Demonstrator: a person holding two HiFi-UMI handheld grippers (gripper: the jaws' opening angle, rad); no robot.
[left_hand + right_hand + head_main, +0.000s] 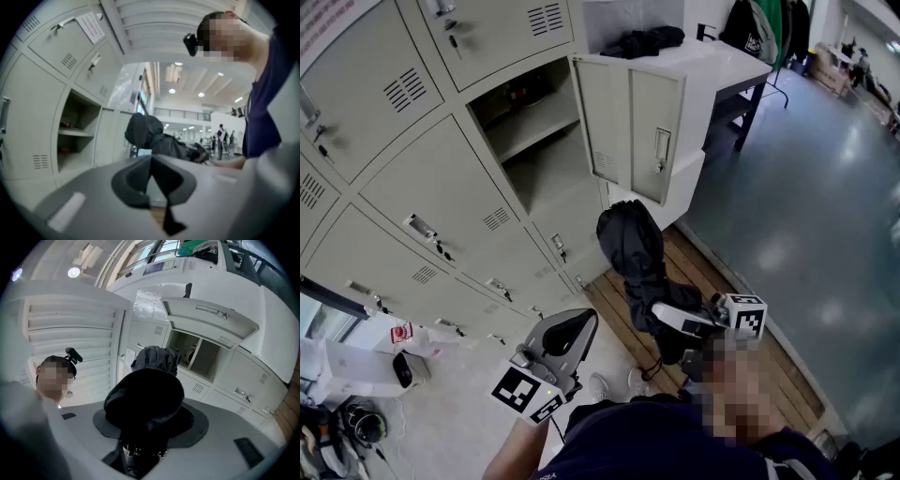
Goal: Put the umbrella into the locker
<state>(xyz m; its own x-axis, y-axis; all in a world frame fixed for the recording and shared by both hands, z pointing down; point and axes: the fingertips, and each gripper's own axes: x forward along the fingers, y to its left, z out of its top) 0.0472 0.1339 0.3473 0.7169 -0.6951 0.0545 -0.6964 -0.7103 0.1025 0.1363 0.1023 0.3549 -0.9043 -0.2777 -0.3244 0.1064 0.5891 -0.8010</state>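
- The right claw (149, 425) is closed on the black folded umbrella (146, 397). Its jaws stand wide around the bundled fabric, and the pads press on it from both sides.
- The umbrella is held tilted slightly upward. Its bunched end points toward the open locker (551, 176) but remains outside it, in front of and below the opening.
- The left claw (151, 161) is seen with its jaws brought together and nothing between them. It is held level, lower than the open locker and well apart from it.
- The locker's door (630, 127) is swung fully out to the right of the opening, above the umbrella.
- A shelf (532, 124) is seen across the upper part of the open locker.
- A strip of wooden floor (741, 370) is seen below the open locker, under the umbrella.
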